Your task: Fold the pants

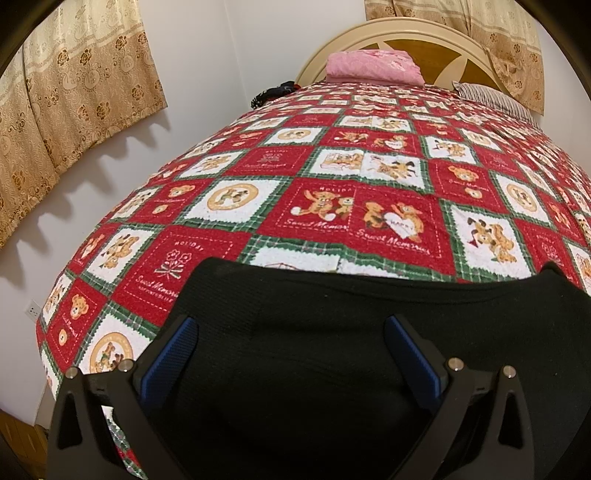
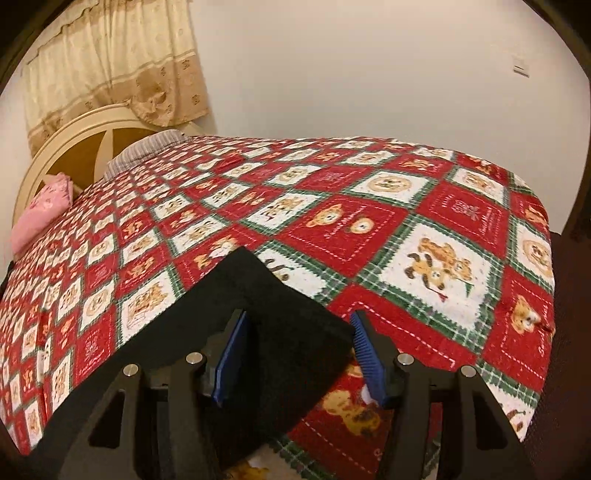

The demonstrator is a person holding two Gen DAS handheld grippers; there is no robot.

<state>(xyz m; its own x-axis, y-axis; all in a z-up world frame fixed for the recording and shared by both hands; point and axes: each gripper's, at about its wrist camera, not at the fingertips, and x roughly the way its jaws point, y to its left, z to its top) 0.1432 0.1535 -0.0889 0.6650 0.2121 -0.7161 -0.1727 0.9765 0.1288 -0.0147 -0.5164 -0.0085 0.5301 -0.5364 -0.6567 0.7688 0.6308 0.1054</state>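
From the left wrist view, the black pants [image 1: 369, 332] lie flat on the near end of the bed, on top of the red, white and green teddy-bear quilt [image 1: 332, 192]. The left hand-held gripper [image 1: 290, 347] hangs over the dark cloth with its blue-padded fingers [image 1: 413, 354] spread wide apart, gripping nothing. At the far end a pink folded blanket [image 1: 373, 64] sits against the round cream headboard [image 1: 402, 33], with a striped pillow [image 1: 491, 99] to its right. Patterned gold curtains [image 1: 74, 92] hang on the wall to the left.

From the right wrist view, a corner of the pants [image 2: 258, 314] points away across the quilt [image 2: 369, 206]. The right hand-held gripper [image 2: 297, 354] has its fingers apart: the left blue pad [image 2: 232, 354] sits over the black fabric, and the right one [image 2: 365, 354] is just beyond the cloth's edge, over the quilt. The pink blanket [image 2: 40, 210] and headboard [image 2: 74, 140] show at far left.
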